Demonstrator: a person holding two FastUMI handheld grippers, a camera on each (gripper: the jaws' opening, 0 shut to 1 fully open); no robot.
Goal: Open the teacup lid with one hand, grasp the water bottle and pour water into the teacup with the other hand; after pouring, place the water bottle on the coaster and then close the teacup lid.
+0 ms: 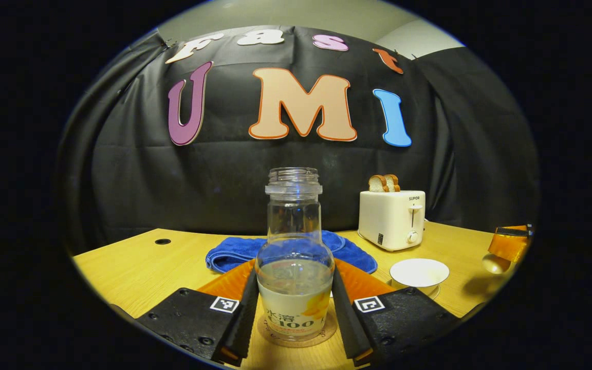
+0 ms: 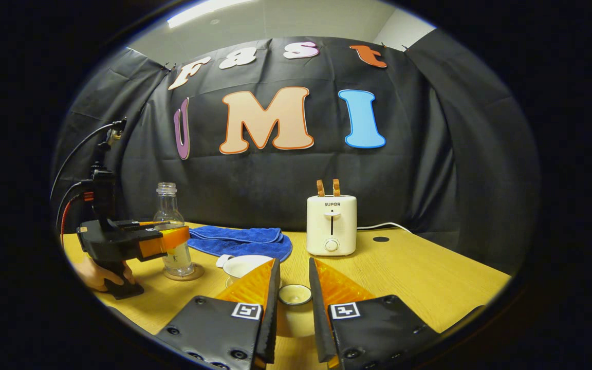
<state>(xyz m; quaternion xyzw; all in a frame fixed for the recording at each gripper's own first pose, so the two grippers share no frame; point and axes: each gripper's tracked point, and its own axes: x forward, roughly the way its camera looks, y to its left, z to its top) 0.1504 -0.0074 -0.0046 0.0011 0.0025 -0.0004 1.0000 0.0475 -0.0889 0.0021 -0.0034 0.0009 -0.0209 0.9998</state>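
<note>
A clear water bottle (image 1: pixel 294 241), uncapped and partly full, stands upright on a round coaster (image 1: pixel 321 334). My left gripper (image 1: pixel 294 280) is shut on its lower body, one finger pressing each side. In the right gripper view that bottle (image 2: pixel 168 210) and the left gripper (image 2: pixel 165 241) show at the left, on the coaster (image 2: pixel 196 273). The white teacup (image 1: pixel 419 272) sits uncovered to the right of the bottle and just beyond my right fingers (image 2: pixel 244 264). My right gripper (image 2: pixel 294 272) is shut on the small round teacup lid (image 2: pixel 295 294), held above the table. It also shows at the far right (image 1: pixel 509 244).
A blue cloth (image 1: pixel 229 254) lies folded behind the bottle. A white toaster (image 1: pixel 391 218) with bread slices stands at the back, its cable trailing right. A person's hand (image 2: pixel 95 275) holds the left gripper's handle. The wooden table (image 2: pixel 429 277) has a round cable hole (image 2: pixel 380 239).
</note>
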